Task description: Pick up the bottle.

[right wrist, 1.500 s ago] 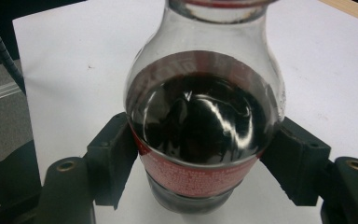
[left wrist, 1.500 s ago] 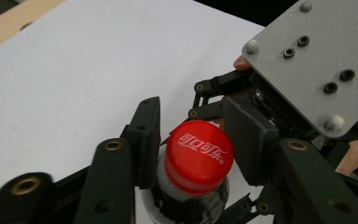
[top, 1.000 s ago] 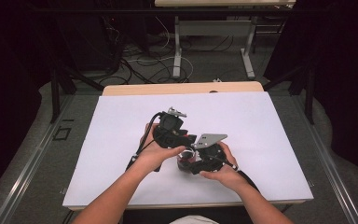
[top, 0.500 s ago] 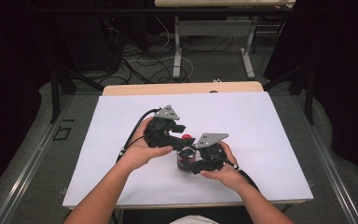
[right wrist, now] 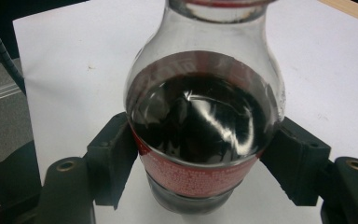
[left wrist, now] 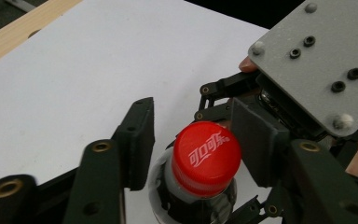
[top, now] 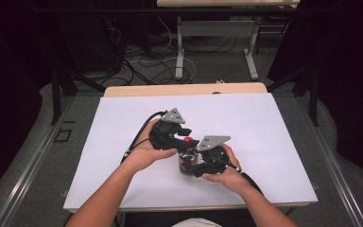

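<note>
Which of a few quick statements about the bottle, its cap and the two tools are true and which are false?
1. The bottle holds a dark liquid. True.
2. The cap is blue. False: it is red with white lettering.
3. The right tool has its jaws pressed against the bottle's lower body, one on each side. True.
4. The left tool is clamped tight on the cap. False: its jaws stand on either side of the cap with a gap showing at the left one.
5. The bottle lies on its side on the white tabletop. False: it stands upright, cap on top.
</note>
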